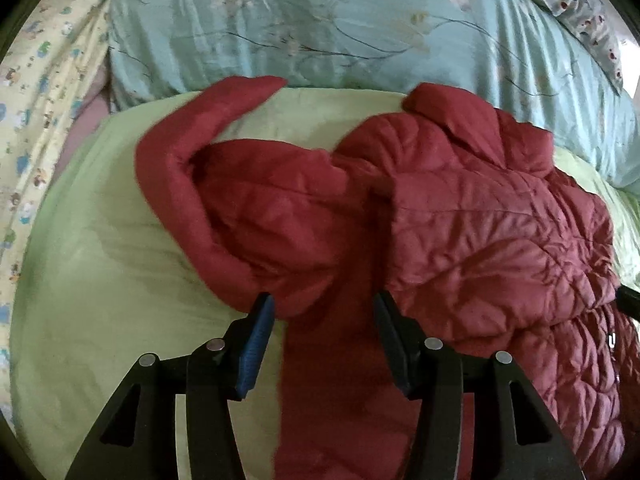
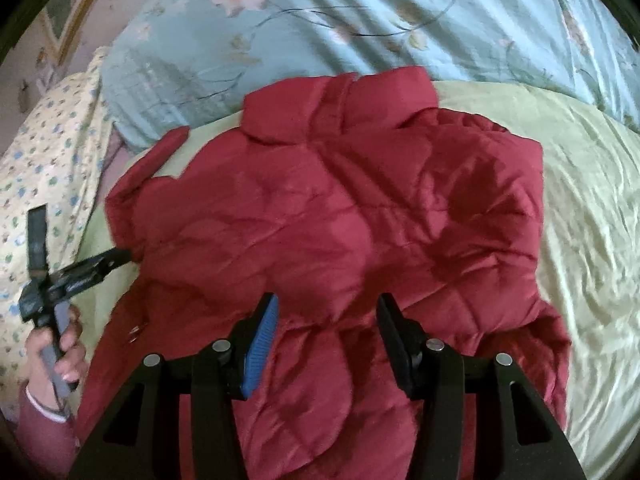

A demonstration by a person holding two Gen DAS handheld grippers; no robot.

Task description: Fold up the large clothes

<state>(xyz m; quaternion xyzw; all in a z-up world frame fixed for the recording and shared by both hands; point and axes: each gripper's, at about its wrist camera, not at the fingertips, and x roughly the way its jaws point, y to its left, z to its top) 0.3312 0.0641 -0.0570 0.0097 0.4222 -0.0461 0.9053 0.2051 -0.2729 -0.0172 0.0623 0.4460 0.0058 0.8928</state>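
Observation:
A dark red quilted jacket (image 1: 460,220) lies on a pale green sheet (image 1: 100,260). In the left wrist view one sleeve (image 1: 180,152) bends up toward the pillow and the collar (image 1: 440,108) is at the far side. My left gripper (image 1: 324,308) is open, its jaws over the jacket's left edge near the sleeve. In the right wrist view the jacket (image 2: 340,208) fills the middle, collar (image 2: 340,100) far. My right gripper (image 2: 326,308) is open just above the jacket's body. The left gripper also shows in the right wrist view (image 2: 116,258) at the jacket's left edge, held by a hand.
A light blue flowered pillow or quilt (image 1: 320,20) lies along the far side of the bed. A yellow patterned cloth (image 1: 36,120) lies at the left. The green sheet (image 2: 592,240) extends right of the jacket.

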